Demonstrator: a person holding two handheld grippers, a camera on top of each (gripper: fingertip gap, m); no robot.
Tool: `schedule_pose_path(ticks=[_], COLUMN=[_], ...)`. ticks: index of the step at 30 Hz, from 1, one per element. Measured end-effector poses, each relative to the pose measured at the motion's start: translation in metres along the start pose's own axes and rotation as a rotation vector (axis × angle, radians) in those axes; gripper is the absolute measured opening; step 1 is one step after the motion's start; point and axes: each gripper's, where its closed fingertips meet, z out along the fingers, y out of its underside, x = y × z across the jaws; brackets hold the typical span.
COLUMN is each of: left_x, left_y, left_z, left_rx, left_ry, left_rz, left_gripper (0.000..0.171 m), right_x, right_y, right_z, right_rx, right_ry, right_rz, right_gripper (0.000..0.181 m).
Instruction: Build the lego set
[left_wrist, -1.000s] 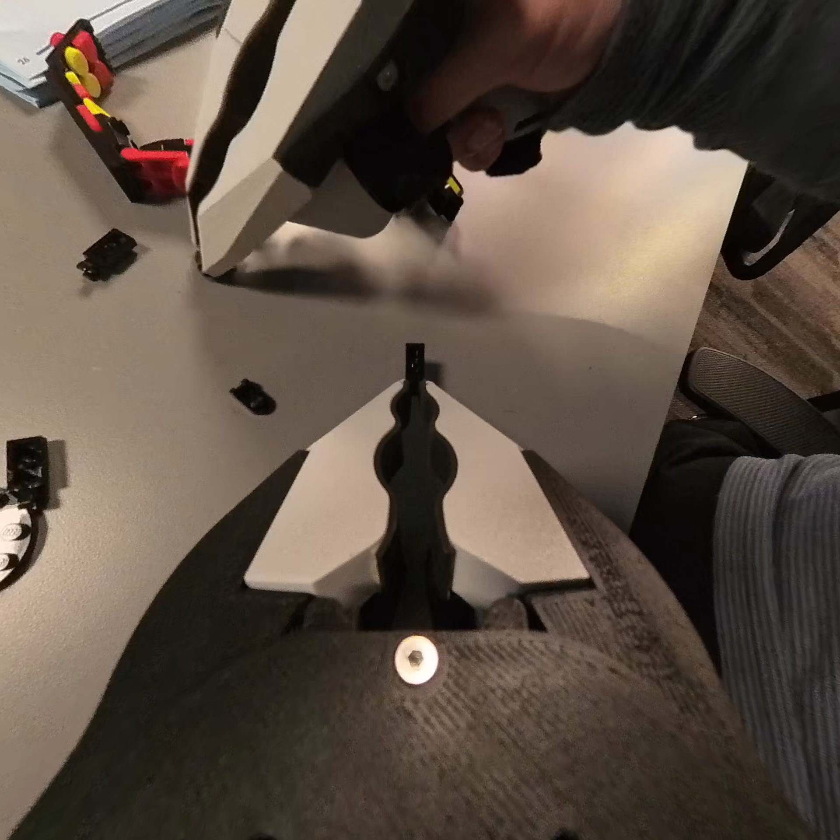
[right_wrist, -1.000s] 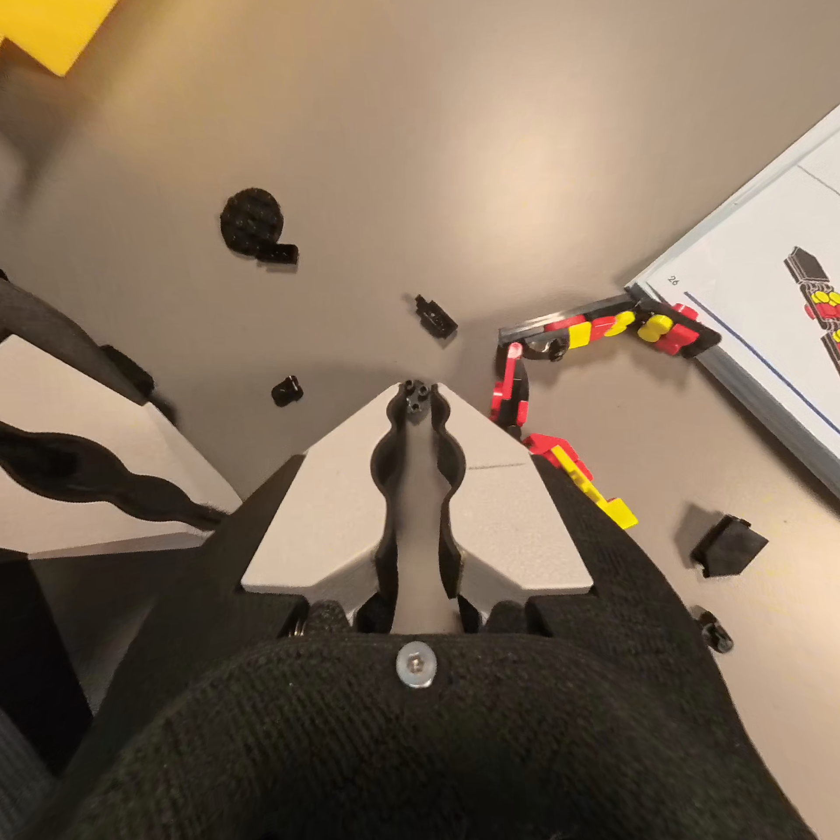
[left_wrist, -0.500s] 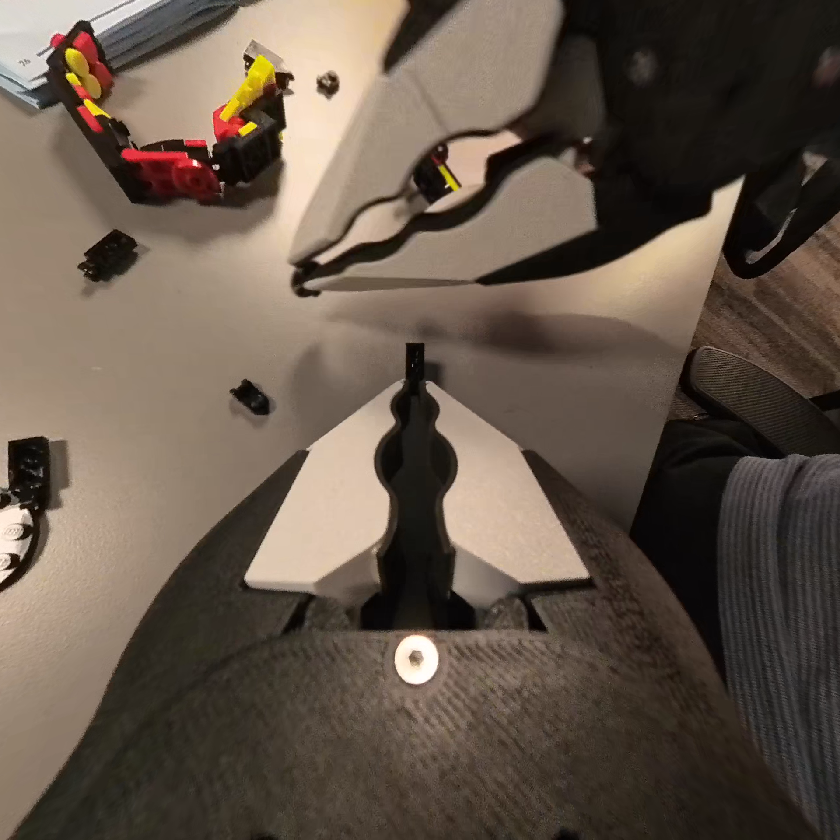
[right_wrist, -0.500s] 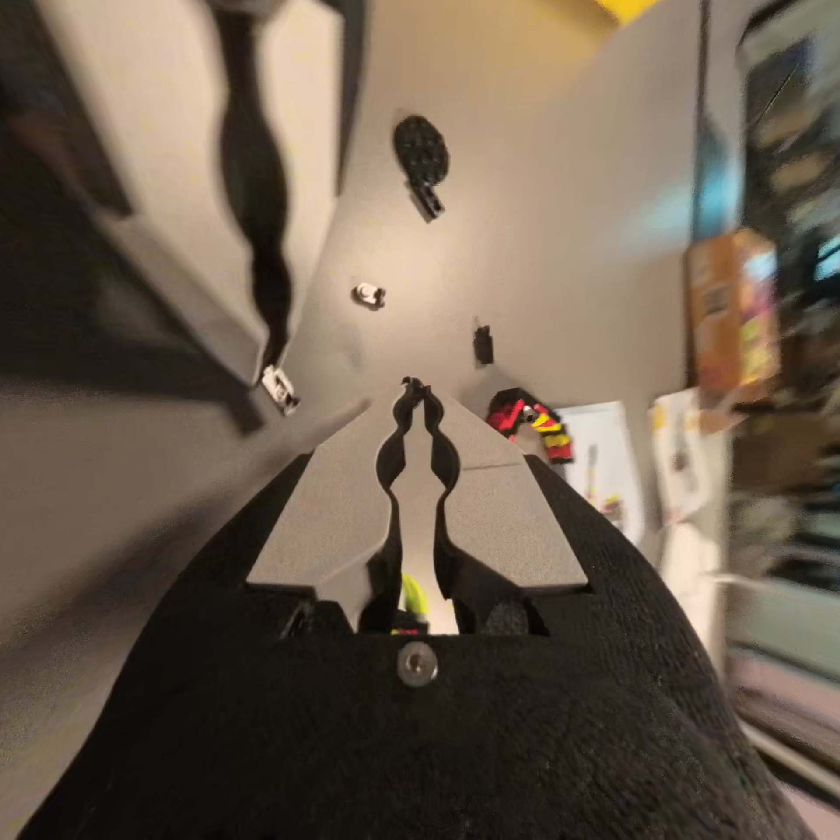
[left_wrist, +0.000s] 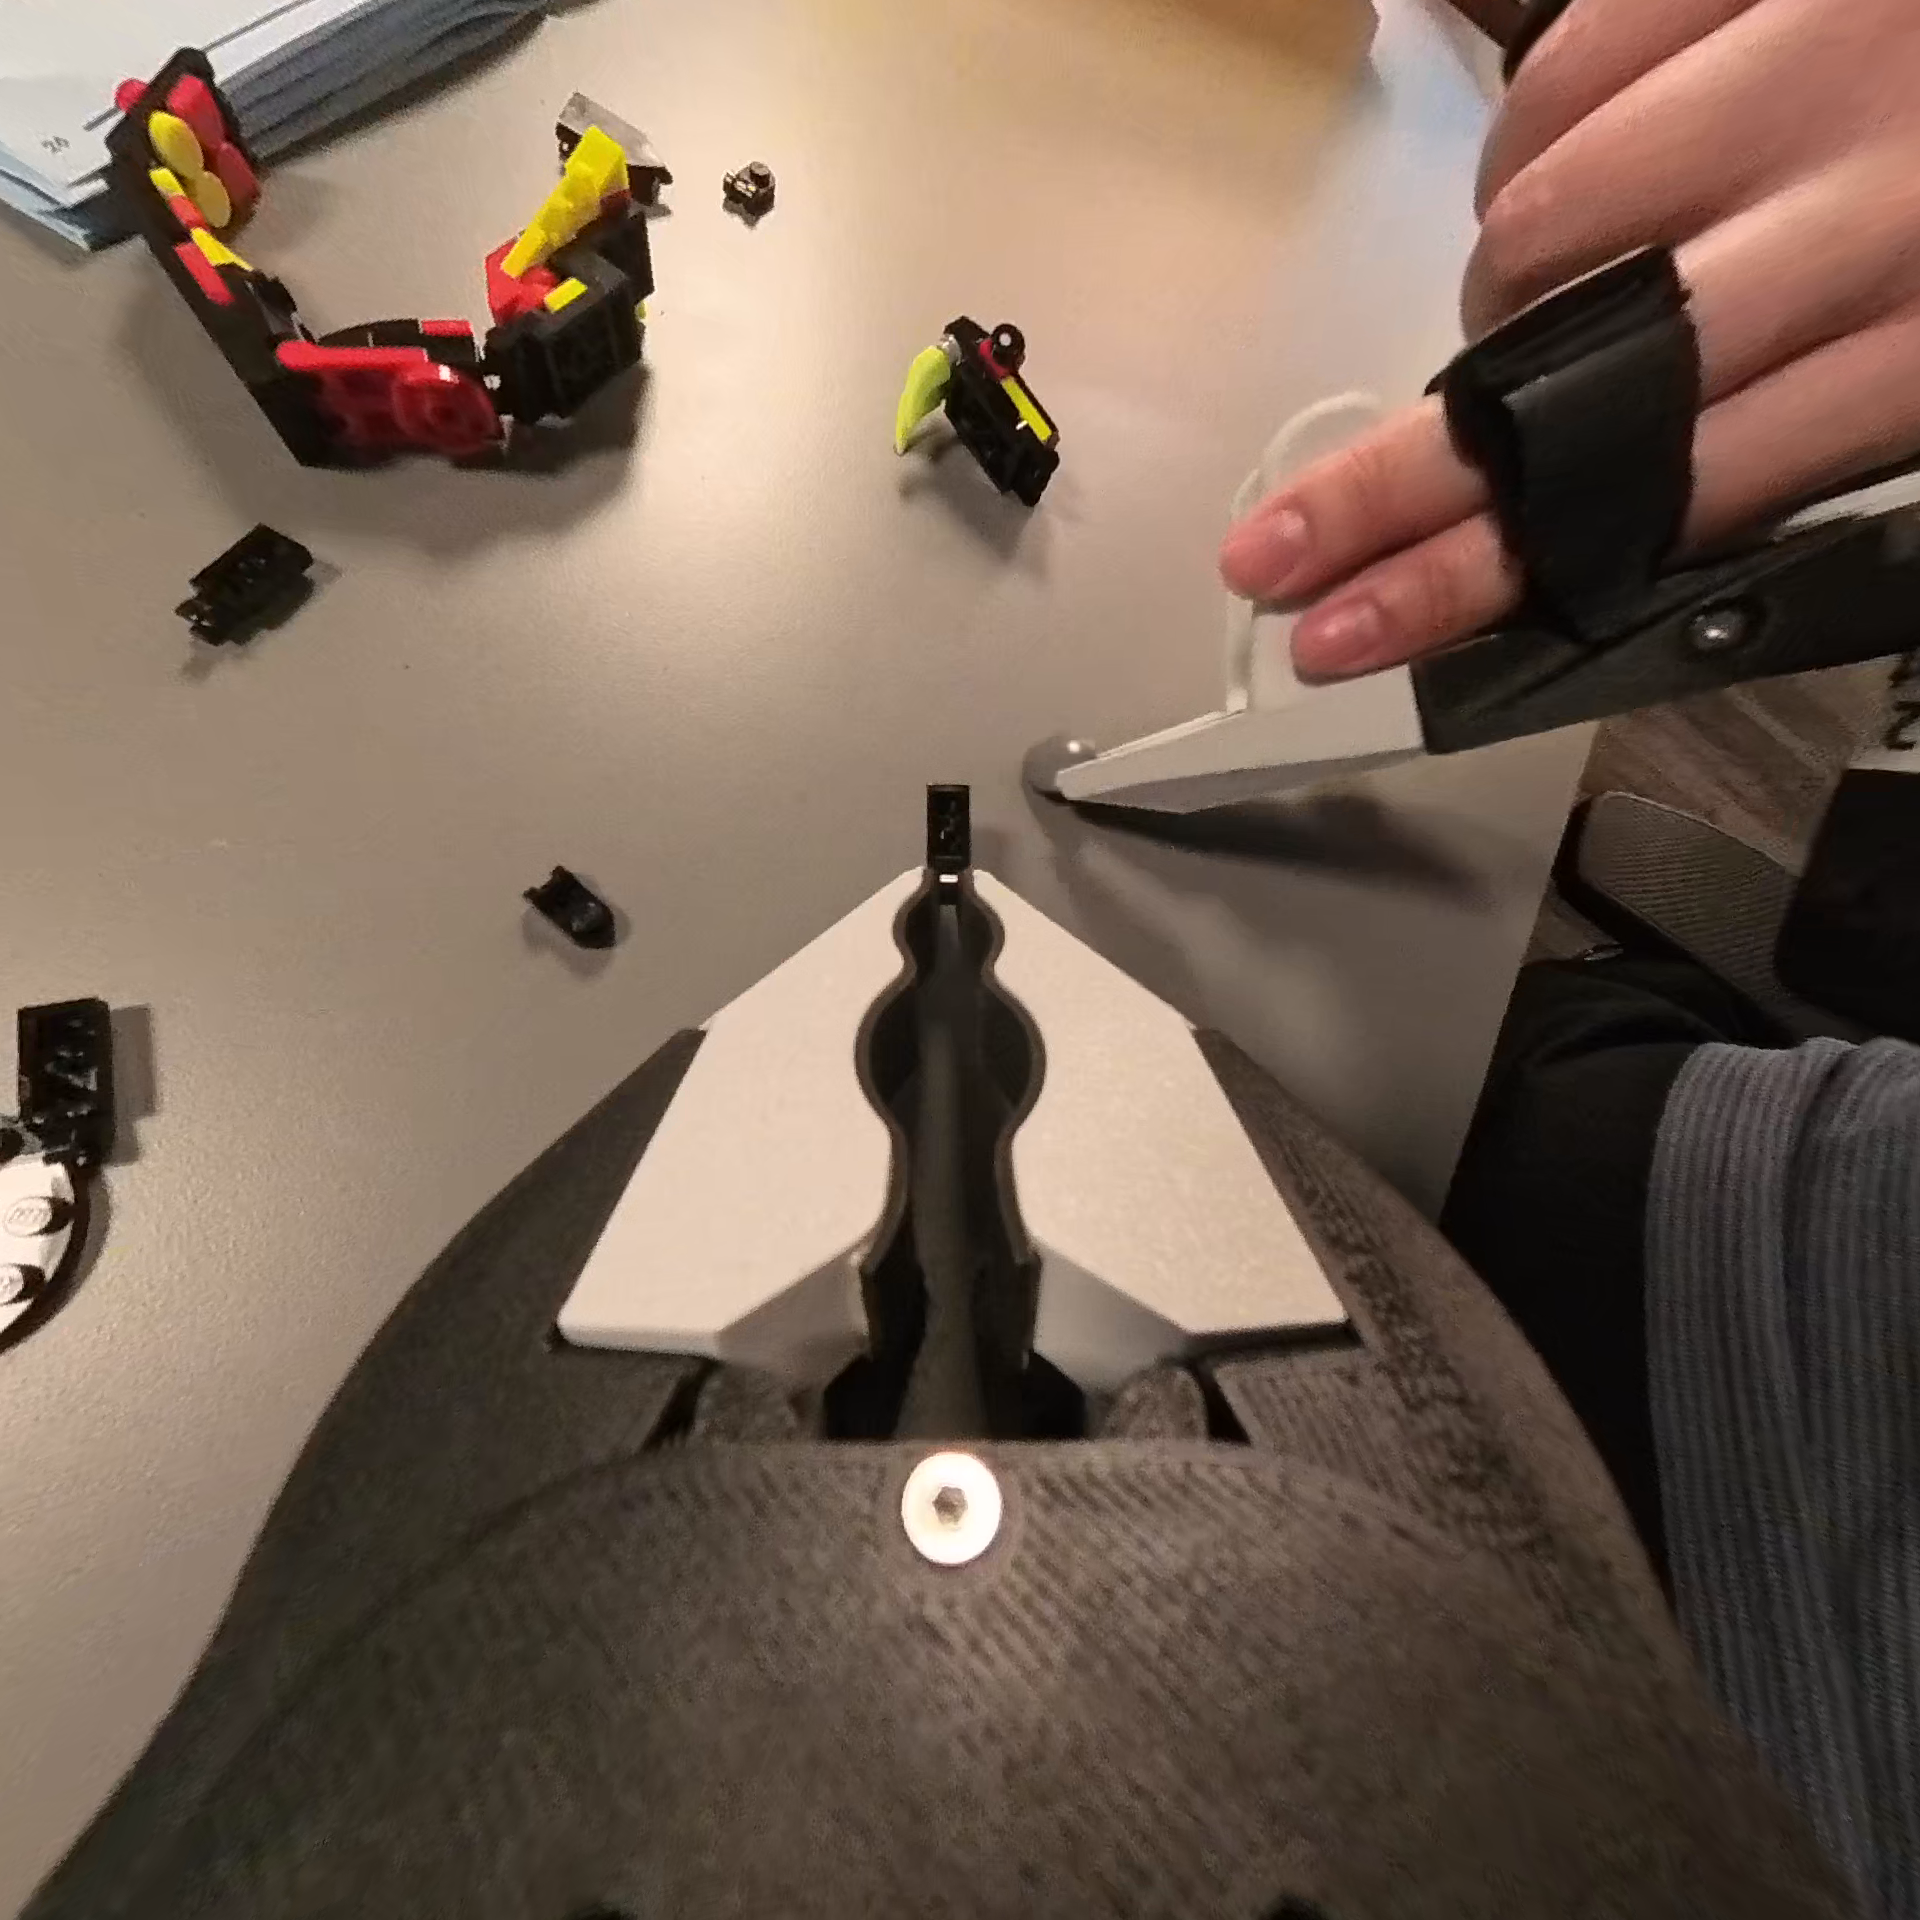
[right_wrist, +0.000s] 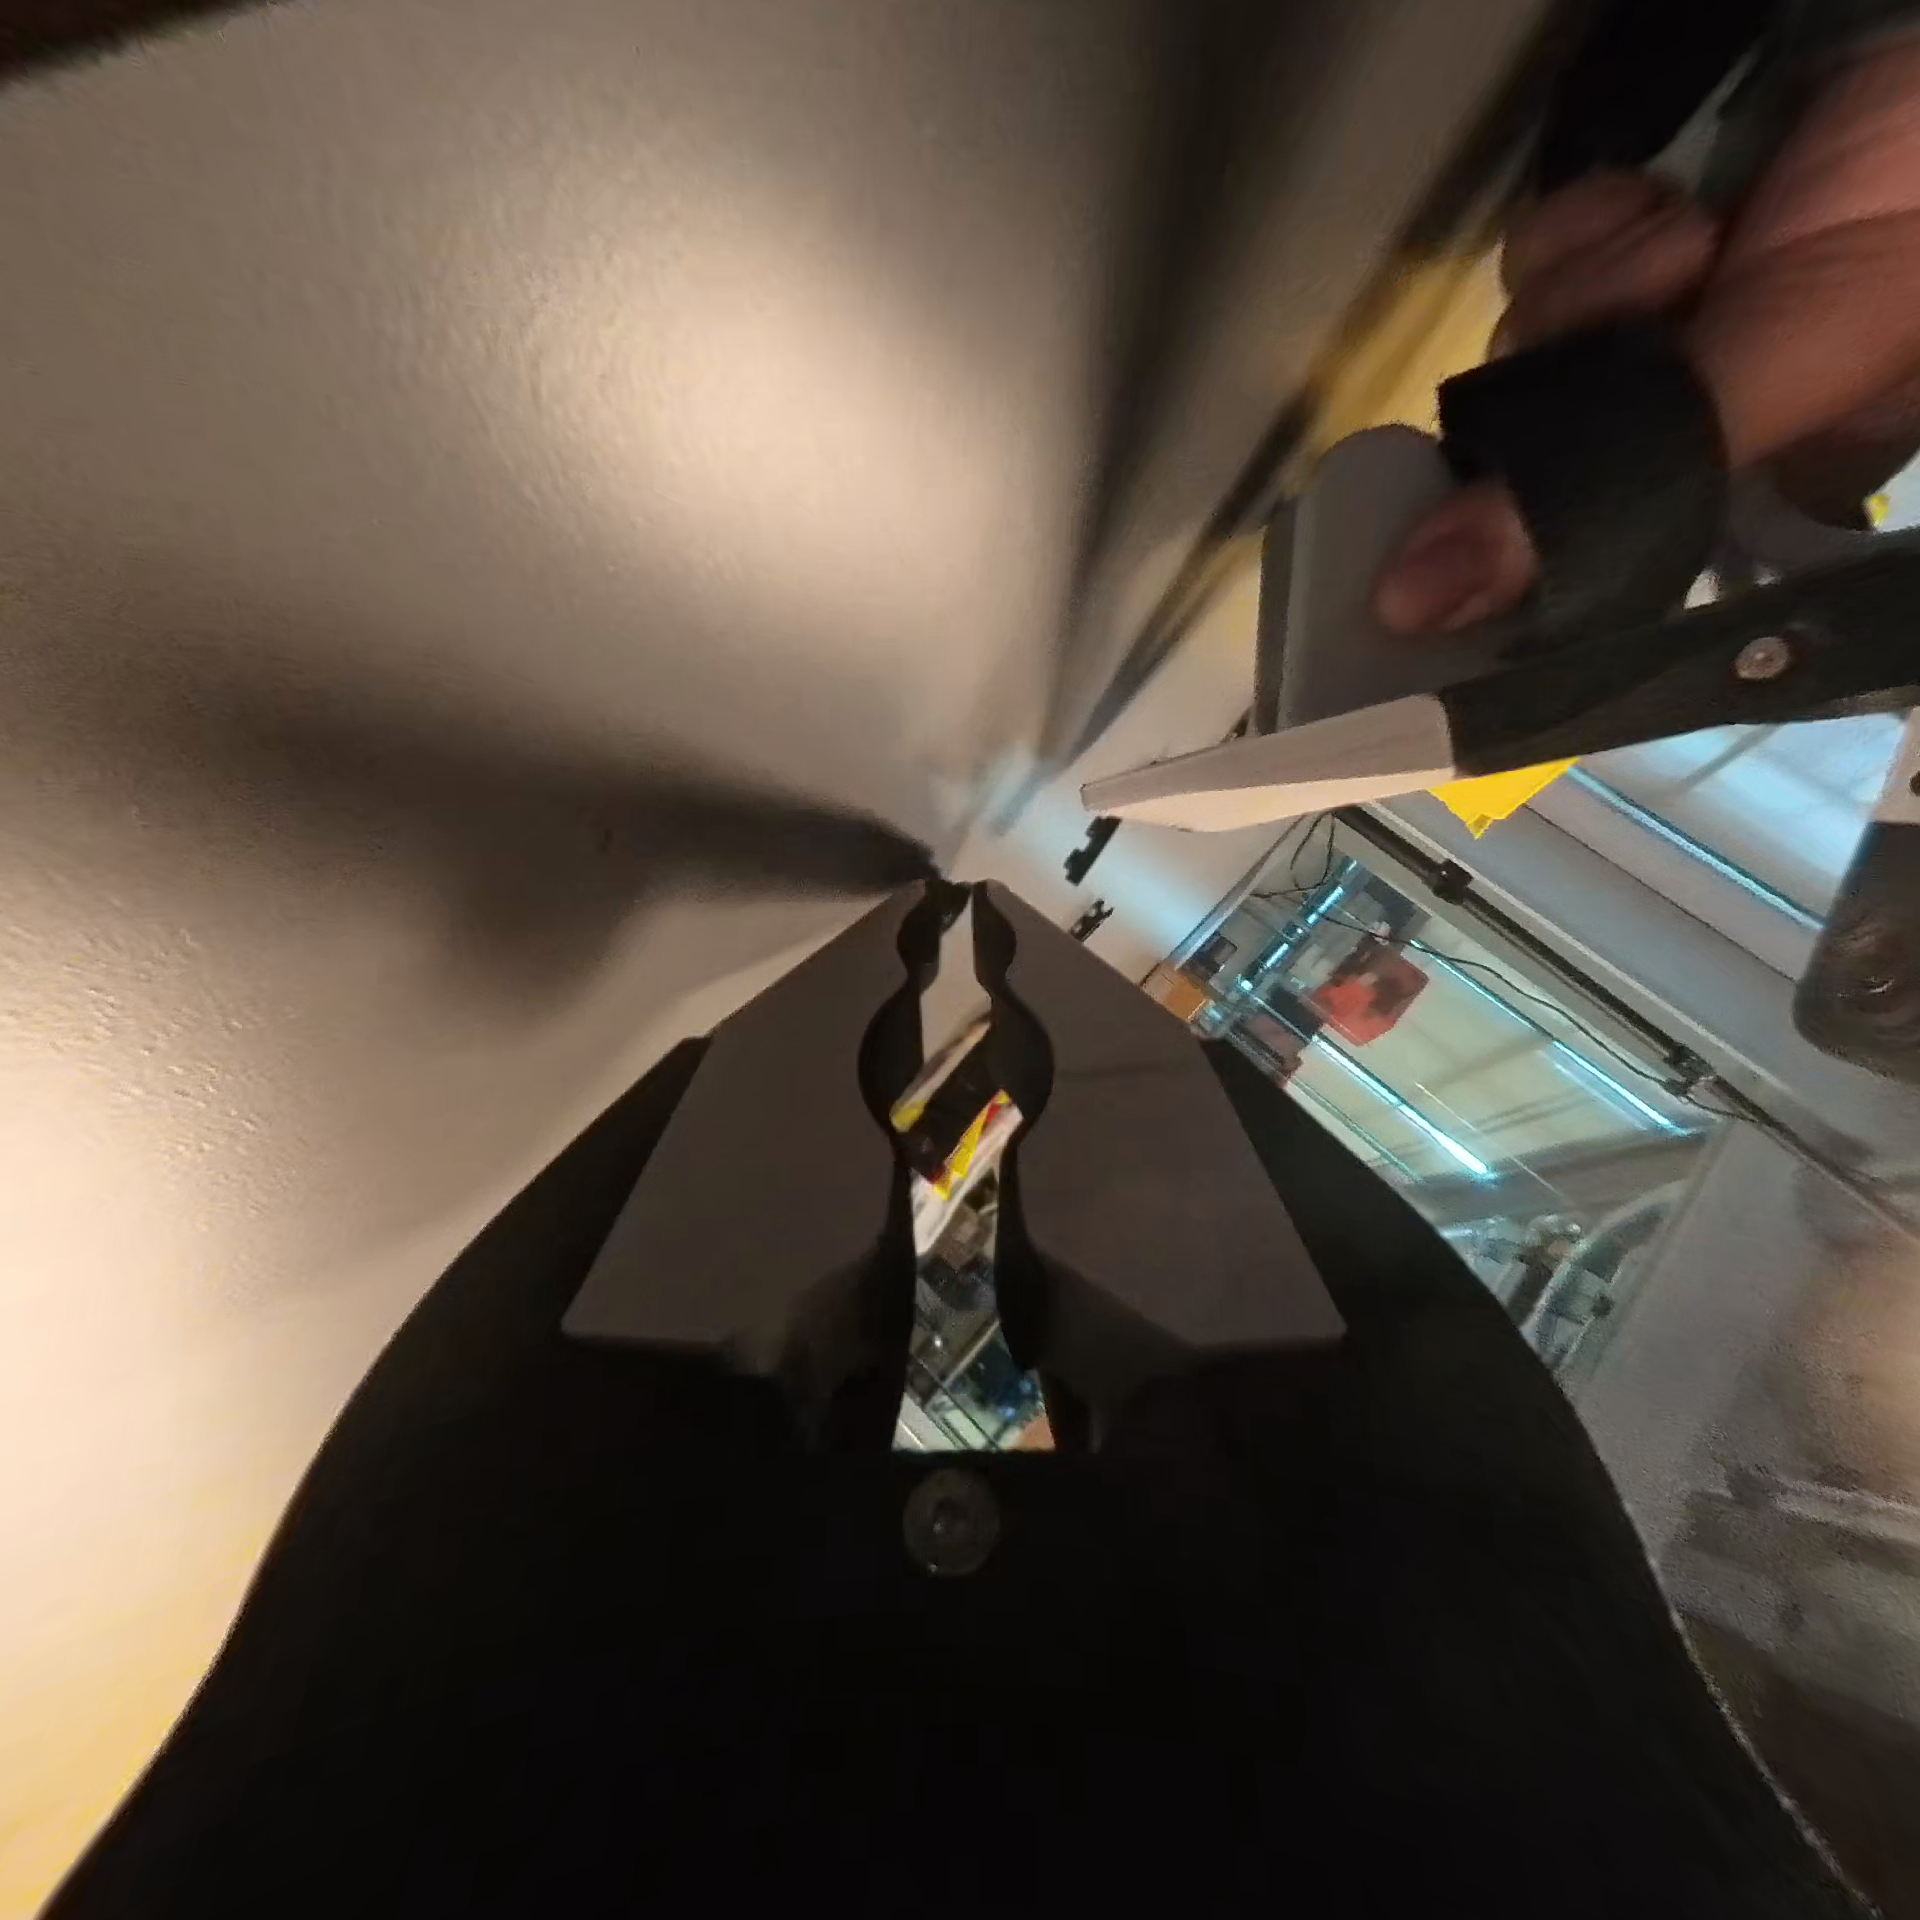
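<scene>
Booklet (left_wrist: 62, 156) cut by left edge. Round white piece (left_wrist: 31, 1257) half out of frame. Right wrist view motion-blurred; small dark piece (right_wrist: 948, 902) at right tongs (right_wrist: 954, 896) tips unidentifiable.

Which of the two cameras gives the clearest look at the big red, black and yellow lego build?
The left wrist view: the red, black and yellow lego build lies sharp and unobstructed on the table. The right wrist view is motion-blurred and shows only a scrap of coloured pieces between its fingers.

Left gripper (left_wrist: 948, 883) jaws pinching small black piece (left_wrist: 948, 824) (upright); right gripper (left_wrist: 1049, 771) beside
</scene>
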Motion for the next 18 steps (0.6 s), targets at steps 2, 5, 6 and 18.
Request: schedule_pose_path(ticks=[2, 5, 6, 18], left_x=[0.0, 0.0, 0.0, 0.003], left_y=[0.0, 0.0, 0.0, 0.0], left_z=[0.0, 0.0, 0.0, 0.0], left_rx=[0.0, 0.001, 0.001, -0.005], left_ry=[0.0, 0.002, 0.003, 0.019], left_rz=[0.0, -0.003, -0.003, 0.007], left_gripper=[0.002, 0.002, 0.002, 0.002], right_x=[0.004, 0.004, 0.003, 0.001], right_y=[-0.005, -0.018, -0.022, -0.011], right_z=[-0.003, -0.013, -0.017, -0.009], right_rx=[0.033, 0.113, 0.137, 0.246], right_ry=[0.014, -0.016, -0.042, -0.322], right_rz=[-0.023, -0.034, 0.011, 1.552], right_gripper=[0.012, 0.015, 0.016, 0.039])
